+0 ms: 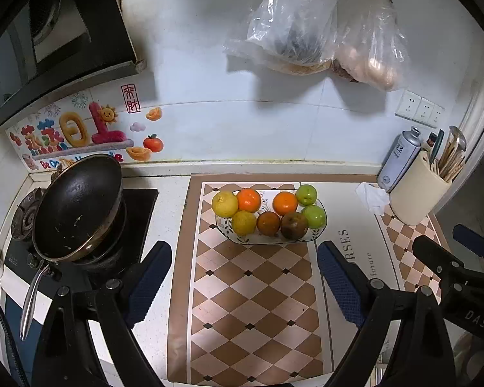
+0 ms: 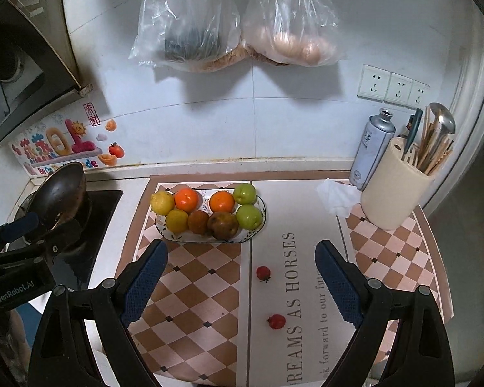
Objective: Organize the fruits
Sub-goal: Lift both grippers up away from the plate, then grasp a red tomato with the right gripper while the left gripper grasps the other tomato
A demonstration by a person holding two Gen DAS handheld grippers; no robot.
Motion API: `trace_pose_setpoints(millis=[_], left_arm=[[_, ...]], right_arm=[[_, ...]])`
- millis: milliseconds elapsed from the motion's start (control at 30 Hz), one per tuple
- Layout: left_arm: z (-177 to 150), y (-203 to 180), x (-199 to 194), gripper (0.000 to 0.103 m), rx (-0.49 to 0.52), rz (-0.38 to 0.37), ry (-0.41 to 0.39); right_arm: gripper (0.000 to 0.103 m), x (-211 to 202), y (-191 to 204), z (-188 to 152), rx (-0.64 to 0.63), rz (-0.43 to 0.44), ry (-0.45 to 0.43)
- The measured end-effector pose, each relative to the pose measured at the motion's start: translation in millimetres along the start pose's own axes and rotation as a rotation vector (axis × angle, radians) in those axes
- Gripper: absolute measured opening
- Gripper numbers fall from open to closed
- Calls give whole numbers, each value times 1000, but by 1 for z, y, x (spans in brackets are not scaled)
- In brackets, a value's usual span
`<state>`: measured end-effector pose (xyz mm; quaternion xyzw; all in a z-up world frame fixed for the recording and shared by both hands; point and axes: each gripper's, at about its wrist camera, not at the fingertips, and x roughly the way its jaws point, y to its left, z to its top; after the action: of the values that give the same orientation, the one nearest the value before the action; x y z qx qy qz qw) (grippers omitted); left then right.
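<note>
An oval patterned plate (image 1: 319,230) (image 2: 164,230) on the counter mat holds two lemons (image 1: 225,204), oranges (image 1: 285,203) (image 2: 222,201), two green apples (image 1: 313,216) (image 2: 249,216) and a brown fruit (image 1: 294,225) (image 2: 222,225). Two small red cherry tomatoes lie on the mat in the right wrist view, one farther (image 2: 263,273) and one nearer (image 2: 276,321). My left gripper (image 1: 244,279) is open and empty, in front of the plate. My right gripper (image 2: 241,277) is open and empty, with the tomatoes between its fingers' span. The right gripper also shows at the left wrist view's right edge (image 1: 448,251).
A black wok (image 1: 77,206) sits on the gas stove at left. A cream utensil holder (image 2: 395,187), a spray can (image 2: 372,148) and a crumpled tissue (image 2: 335,196) stand at back right. Plastic bags (image 2: 235,19) hang on the wall above.
</note>
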<state>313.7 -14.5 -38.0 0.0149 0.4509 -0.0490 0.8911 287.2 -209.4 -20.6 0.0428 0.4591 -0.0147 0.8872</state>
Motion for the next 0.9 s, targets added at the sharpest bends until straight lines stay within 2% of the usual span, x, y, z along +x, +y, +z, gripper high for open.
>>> trace_pose_setpoints(millis=[267, 367, 467, 600, 733, 767, 867, 900], left_arm=[[-7, -2, -12, 92, 5, -9, -21], [-9, -1, -9, 103, 2, -22, 0], [-15, -2, 2, 103, 20, 8, 8], [-26, -9, 34, 103, 54, 111, 63], [-39, -23, 85, 103, 76, 163, 168], [-42, -29, 101, 103, 91, 185, 204], [-49, -42, 134, 103, 115, 202, 272], [-51, -47, 144, 103, 121, 201, 296]], right_arm=[[95, -21, 4, -7, 22, 3, -34], [98, -21, 2, -10, 51, 14, -43], [98, -9, -8, -17, 80, 19, -27], [98, 39, -37, -36, 139, 2, 75], [98, 114, -70, -73, 177, -26, 245], [93, 127, -75, -83, 181, -23, 268], [68, 179, -95, -115, 219, 4, 390], [66, 191, -100, -124, 233, 14, 421]])
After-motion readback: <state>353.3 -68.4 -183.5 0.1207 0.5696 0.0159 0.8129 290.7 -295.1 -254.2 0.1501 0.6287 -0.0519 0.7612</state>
